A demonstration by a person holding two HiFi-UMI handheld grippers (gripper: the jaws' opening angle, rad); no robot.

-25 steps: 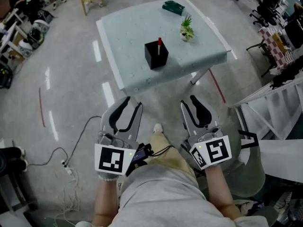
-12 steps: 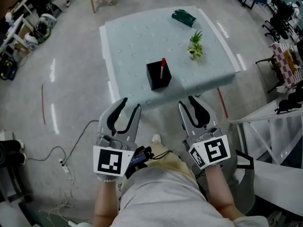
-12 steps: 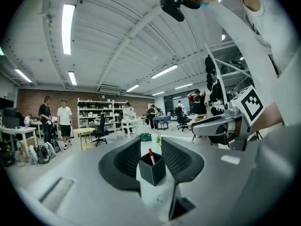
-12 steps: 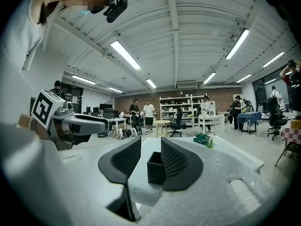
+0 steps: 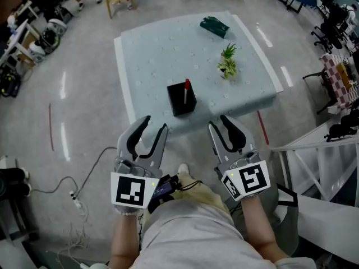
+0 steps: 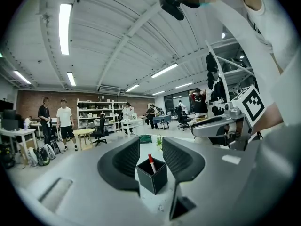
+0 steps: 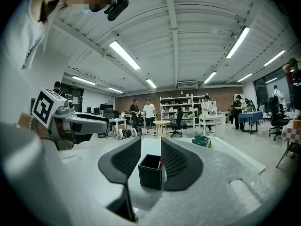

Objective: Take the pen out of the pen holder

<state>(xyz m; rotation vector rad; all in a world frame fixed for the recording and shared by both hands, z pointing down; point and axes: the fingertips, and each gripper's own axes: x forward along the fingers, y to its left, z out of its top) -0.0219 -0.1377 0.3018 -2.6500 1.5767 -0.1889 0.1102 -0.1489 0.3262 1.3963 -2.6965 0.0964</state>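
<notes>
The pale counter (image 5: pixel 146 55) stands ahead of the person, with its near edge just beyond both tools. The left tongs (image 5: pixel 155 123) and the right tongs (image 5: pixel 219 122) are held side by side, roughly level and short of that edge. Both are apart and hold nothing. The left pair has just been opening, with only air between its pads. Each gripper view lines up the black pen holder (image 5: pixel 180 100) through the gap, but it is well apart from the tips. The holder sits close to the near edge, about midway between the two tools. A small potted plant (image 5: pixel 227 63) stands farther off to the right. The red-capped pen (image 5: pixel 186 88) stands inside the holder, leaning a little, with only its top above the rim.

The main risk looks to be the holder itself. It seems light and sits near the edge, so wide tongs clipping its rim could tip it or push it off. Pulling the leaning pen at a slant with nothing steadying the holder could drag it along. The pen is thin, so a shallow pinch on the cap might slip.
</notes>
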